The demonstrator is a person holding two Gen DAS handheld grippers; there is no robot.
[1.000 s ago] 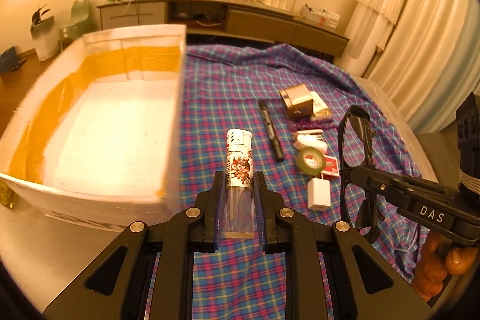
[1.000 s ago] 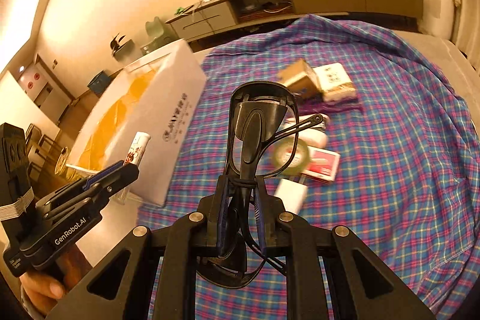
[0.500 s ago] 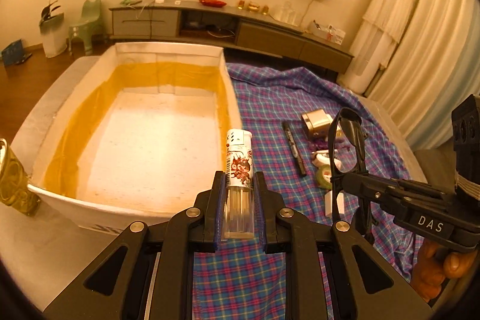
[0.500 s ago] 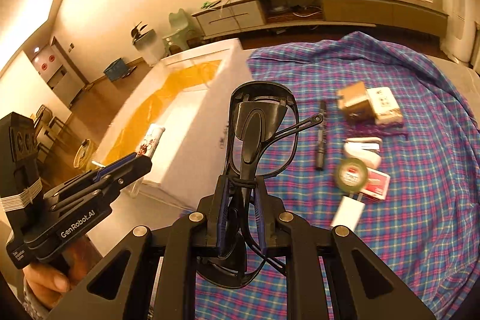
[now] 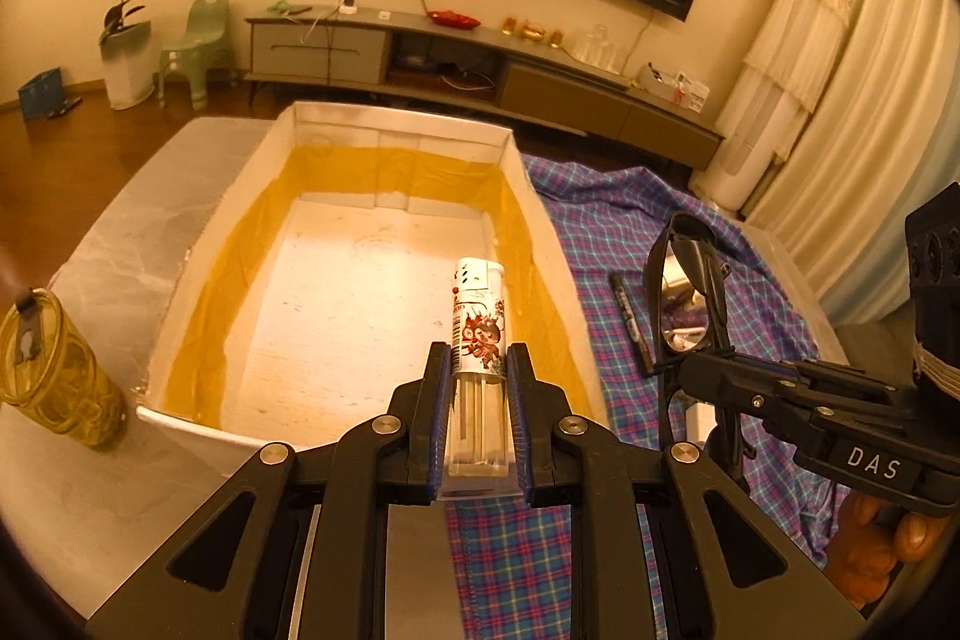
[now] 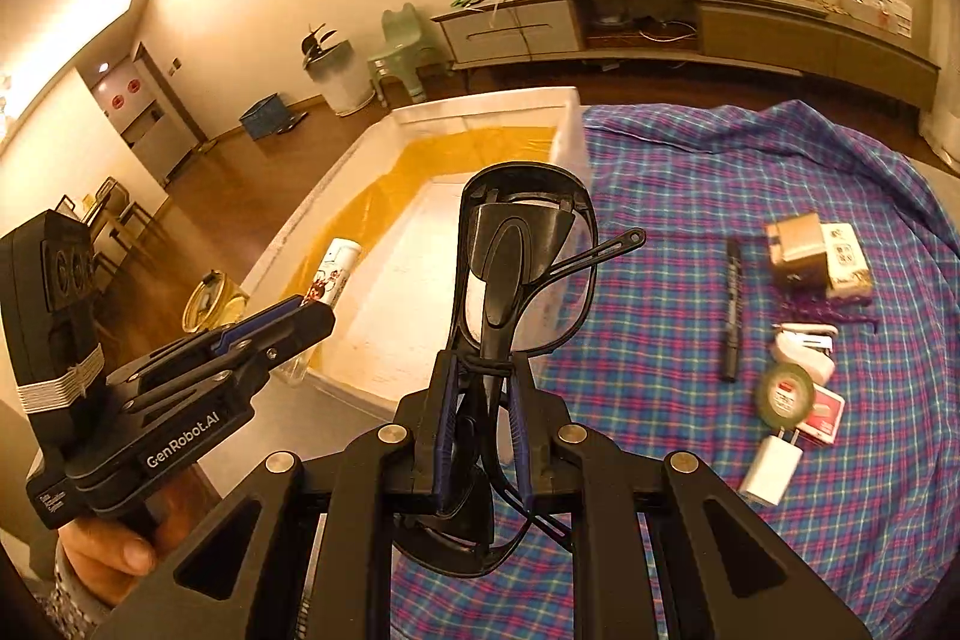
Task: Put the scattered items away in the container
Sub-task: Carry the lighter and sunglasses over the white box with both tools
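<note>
A: Where's the lighter [image 5: 478, 334]?
B: Pinched upright in the nearly closed left gripper [image 5: 478, 376], above the box [image 5: 543, 226].
A: And the glasses [image 6: 521, 274]?
B: Clamped in the right gripper [image 6: 480, 388]; only its view shows the charger [image 6: 771, 466] and tape [image 6: 783, 391] on the cloth [image 6: 690, 196].

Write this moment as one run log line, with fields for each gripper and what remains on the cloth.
left gripper: shut on lighter, over box | right gripper: shut on glasses | plaid cloth: marker, tape roll, charger left
</note>
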